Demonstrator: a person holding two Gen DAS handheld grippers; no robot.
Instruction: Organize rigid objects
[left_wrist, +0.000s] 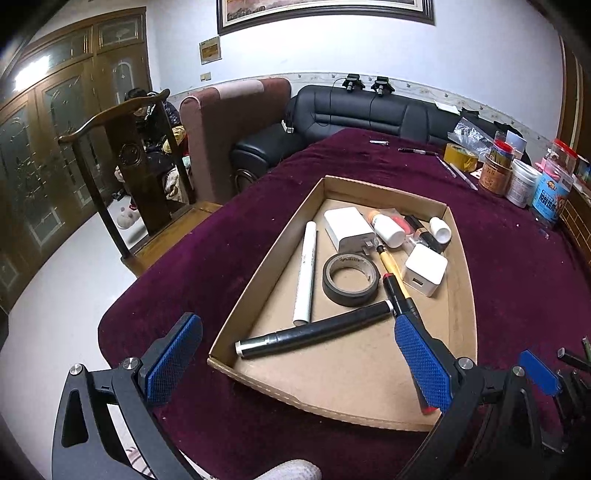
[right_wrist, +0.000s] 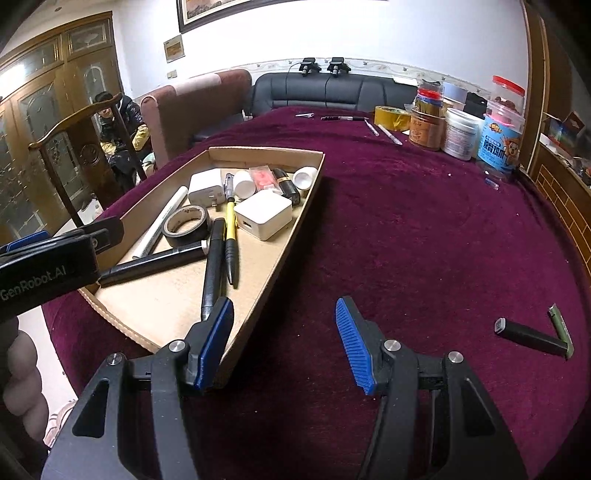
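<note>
Nearest to the cameras, the left gripper (left_wrist: 295, 354) hangs over the near end of the cardboard tray (right_wrist: 295, 236), fingers wide and empty. Beside it, the right gripper (right_wrist: 284, 343) is also wide and empty, over the tray's right wall. Inside the tray lie a black marker (left_wrist: 314, 334), a tape roll (left_wrist: 351, 278) and a white charger (left_wrist: 424, 269). Far right on the counter (right_wrist: 406, 240), a black stick (right_wrist: 532, 338) lies well apart.

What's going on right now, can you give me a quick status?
Left gripper open, over the cardboard tray. Right gripper open, empty, beside it. Black stick and green stick on the cloth, not yet trayed. Path unobstructed.
</note>
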